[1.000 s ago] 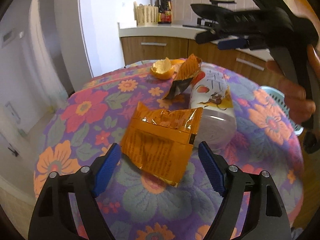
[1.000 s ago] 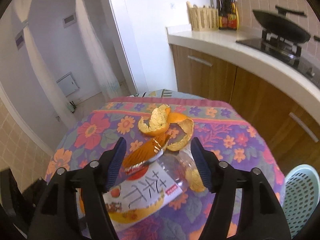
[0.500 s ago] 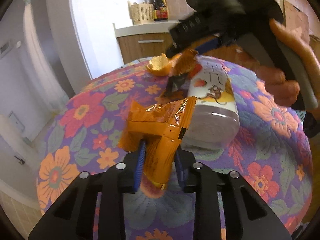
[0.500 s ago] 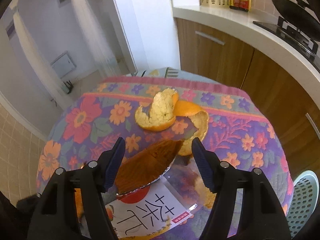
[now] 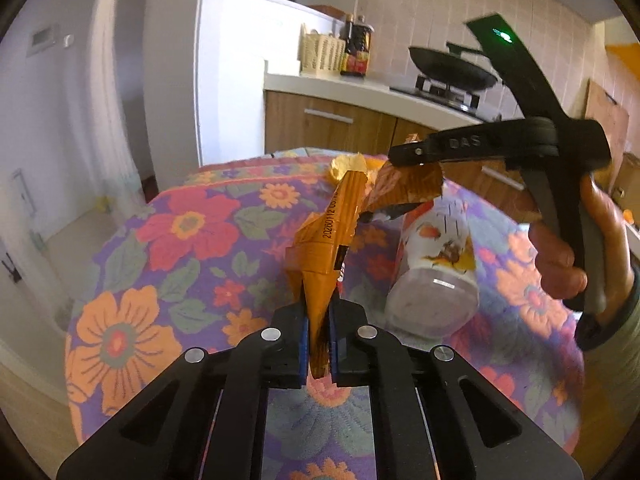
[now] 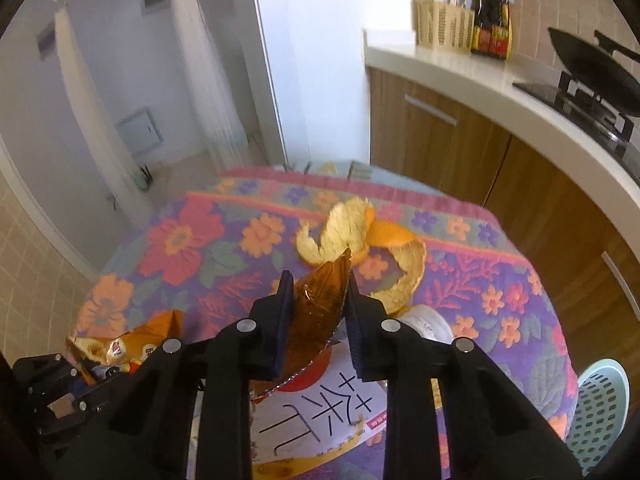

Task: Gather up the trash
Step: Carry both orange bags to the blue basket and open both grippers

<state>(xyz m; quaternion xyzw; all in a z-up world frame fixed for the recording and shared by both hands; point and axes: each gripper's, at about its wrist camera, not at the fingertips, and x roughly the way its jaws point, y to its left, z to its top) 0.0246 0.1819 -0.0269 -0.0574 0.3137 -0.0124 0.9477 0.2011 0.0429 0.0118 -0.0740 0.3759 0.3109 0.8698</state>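
Orange crinkly foil snack wrapper is now pinched tight in my left gripper, lifted off the flowery counter. My right gripper jaws just closed around the brown torn wrapper piece (pads look touching), so both can go in the bin.

Both the left gripper and the right gripper are matte black plastic with silver round screws and blue pads, "DAS" embossed on one, and a grey-green sleeve at the wrist.
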